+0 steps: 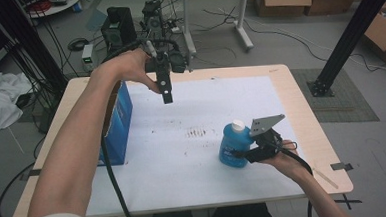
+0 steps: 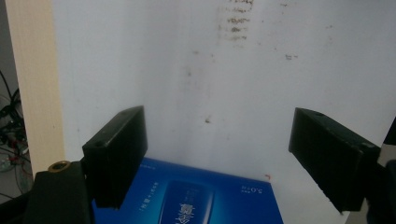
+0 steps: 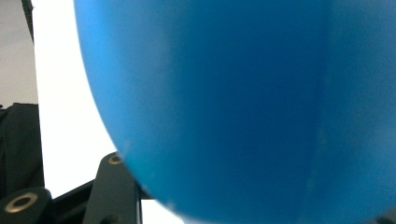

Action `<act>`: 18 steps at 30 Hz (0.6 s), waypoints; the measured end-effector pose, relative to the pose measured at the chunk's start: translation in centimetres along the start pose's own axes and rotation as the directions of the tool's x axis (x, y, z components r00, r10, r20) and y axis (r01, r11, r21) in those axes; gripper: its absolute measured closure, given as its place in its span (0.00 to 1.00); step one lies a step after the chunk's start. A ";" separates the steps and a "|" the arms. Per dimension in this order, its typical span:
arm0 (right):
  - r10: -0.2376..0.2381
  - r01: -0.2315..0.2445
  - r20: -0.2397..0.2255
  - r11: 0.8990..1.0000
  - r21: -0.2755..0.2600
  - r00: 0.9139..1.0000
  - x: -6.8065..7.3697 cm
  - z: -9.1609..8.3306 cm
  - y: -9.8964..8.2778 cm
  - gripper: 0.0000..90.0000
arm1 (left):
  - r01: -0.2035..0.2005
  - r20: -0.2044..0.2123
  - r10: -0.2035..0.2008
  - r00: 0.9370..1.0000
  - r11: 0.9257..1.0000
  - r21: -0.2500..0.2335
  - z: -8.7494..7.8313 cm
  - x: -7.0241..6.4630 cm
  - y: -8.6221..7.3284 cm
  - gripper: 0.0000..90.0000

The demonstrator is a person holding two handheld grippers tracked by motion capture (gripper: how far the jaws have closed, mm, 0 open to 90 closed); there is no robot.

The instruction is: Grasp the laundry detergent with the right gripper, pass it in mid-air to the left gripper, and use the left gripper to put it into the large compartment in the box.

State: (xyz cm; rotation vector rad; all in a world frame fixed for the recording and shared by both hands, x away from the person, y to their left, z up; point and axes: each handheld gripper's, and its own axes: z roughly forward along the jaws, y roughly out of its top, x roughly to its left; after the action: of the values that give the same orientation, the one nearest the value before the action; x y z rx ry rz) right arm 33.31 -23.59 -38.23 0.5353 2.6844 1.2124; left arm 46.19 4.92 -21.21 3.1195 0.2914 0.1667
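1. Apparently the step in hand is moving the blue bottle (image 1: 234,145), which stands upright on the white sheet (image 1: 193,153), right of centre.
2. Right gripper (image 1: 248,153) looks clamped on its body.
3. Left gripper (image 1: 166,92) hangs with jaws spread above the blue box (image 1: 116,122), holding nothing.
4. Next move likely calls for a steady lift toward the box.

Between the blue box (image 1: 117,125) at left and the blue bottle (image 1: 234,145), the white mat (image 1: 192,138) lies open.
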 end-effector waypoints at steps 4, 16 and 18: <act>0.008 -0.008 -0.007 1.000 -0.005 1.000 -0.2 0.0 -0.1 0.51 | -0.003 0.003 0.003 1.000 1.000 0.004 -0.1 0.0 -0.1 0.23; -0.017 0.015 -0.048 0.999 -0.036 0.999 -0.8 -0.8 2.1 0.51 | -0.001 0.019 0.002 1.000 0.998 -0.058 -1.2 -0.2 -0.3 0.23; -0.037 0.034 -0.064 0.998 -0.046 0.997 -1.2 -1.4 3.6 0.51 | -0.005 0.025 0.008 1.000 0.997 -0.083 -1.8 -0.4 -0.4 0.23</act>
State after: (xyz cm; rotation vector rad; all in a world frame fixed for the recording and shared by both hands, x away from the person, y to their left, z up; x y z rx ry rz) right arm 35.03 -22.80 -34.62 0.4471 2.7008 1.2987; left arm 45.53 5.26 -19.43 3.0383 0.2669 0.1355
